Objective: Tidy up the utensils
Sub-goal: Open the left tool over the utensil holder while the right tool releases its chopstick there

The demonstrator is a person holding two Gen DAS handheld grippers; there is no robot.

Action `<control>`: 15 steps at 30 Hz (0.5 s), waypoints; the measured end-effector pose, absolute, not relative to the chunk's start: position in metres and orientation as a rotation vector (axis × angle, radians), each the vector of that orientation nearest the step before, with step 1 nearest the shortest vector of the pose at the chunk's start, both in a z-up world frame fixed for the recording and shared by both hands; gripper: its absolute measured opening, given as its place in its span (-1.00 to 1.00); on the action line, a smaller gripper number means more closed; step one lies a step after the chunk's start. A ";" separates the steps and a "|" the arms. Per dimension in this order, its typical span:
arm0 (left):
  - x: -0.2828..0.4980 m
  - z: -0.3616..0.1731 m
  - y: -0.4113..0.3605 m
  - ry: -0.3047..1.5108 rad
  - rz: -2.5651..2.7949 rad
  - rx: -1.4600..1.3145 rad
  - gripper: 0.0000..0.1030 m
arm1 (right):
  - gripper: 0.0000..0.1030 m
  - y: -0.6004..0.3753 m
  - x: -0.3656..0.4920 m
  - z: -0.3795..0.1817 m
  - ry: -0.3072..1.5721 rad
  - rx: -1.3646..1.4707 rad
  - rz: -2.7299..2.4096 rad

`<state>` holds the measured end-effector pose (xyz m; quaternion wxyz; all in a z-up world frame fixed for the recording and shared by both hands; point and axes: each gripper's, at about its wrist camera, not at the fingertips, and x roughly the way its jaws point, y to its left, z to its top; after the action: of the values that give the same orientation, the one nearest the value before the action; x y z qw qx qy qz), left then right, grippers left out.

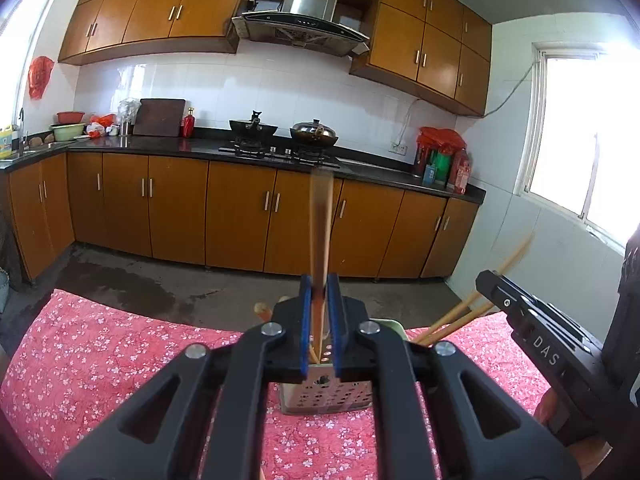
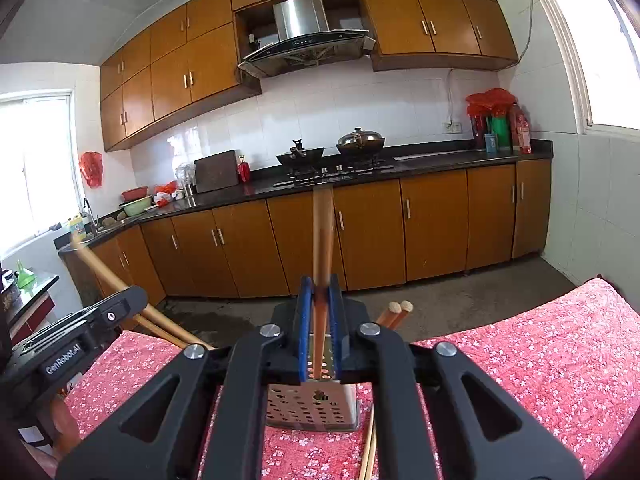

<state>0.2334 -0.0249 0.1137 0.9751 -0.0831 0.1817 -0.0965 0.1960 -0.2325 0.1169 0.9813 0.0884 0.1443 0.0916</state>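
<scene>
While both tongs reach over a table covered in a red flowered cloth (image 1: 100,344), each one has a pair of wooden chopsticks standing up between its blue pads. Seen from the left wrist, the left tongs (image 1: 320,292) are nearly closed around a pair of chopsticks (image 1: 321,220) that rises almost upright, blurred, with its lower ends reaching down into a perforated metal holder (image 1: 326,398) standing on the cloth directly below. Whether the pads press the sticks or merely flank them cannot be told from the blur. Seen from the right wrist, the right tongs (image 2: 320,294) stand the same way around a second pair of chopsticks (image 2: 322,236), its tips pointing down into the same holder (image 2: 312,408). Again the firmness of the grip cannot be told. More chopsticks (image 2: 398,312) lean out of the holder on its right side, round ends up, and another pair (image 2: 368,444) lies flat on the cloth just right of the holder's base. Each camera catches the other tool at its edge, with chopsticks slanting from it. Beyond the table lies a grey concrete floor (image 1: 160,280), damp in patches. Along the far wall run orange-brown cabinets (image 1: 176,208) under a dark counter (image 1: 160,145) bearing two woks (image 1: 253,126) on a stove, a cutting board (image 1: 159,117), bowls and red bags. A steel range hood (image 1: 308,12) hangs above, with bright windows at either side.
</scene>
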 end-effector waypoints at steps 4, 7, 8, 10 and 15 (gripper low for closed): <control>0.224 0.123 -0.012 0.342 -0.182 -0.198 -0.48 | -0.62 -0.244 0.187 0.125 0.268 0.190 0.159; 0.210 0.131 0.003 0.310 -0.162 -0.222 -0.40 | -0.38 -0.258 0.174 0.130 0.238 0.208 0.117; 0.204 0.134 0.009 0.302 -0.153 -0.231 -0.39 | -0.35 -0.264 0.171 0.131 0.233 0.216 0.104; 0.191 0.136 0.025 0.287 -0.130 -0.246 -0.35 | -0.34 -0.279 0.164 0.128 0.249 0.230 0.063; 0.172 0.104 0.061 0.371 -0.016 -0.201 -0.29 | -0.34 -0.308 0.168 0.078 0.441 0.224 -0.011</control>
<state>0.1715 0.0613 0.1040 0.9778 -0.0997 0.1841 -0.0082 0.1680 -0.3081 0.0781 0.9696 0.1106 0.2182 -0.0054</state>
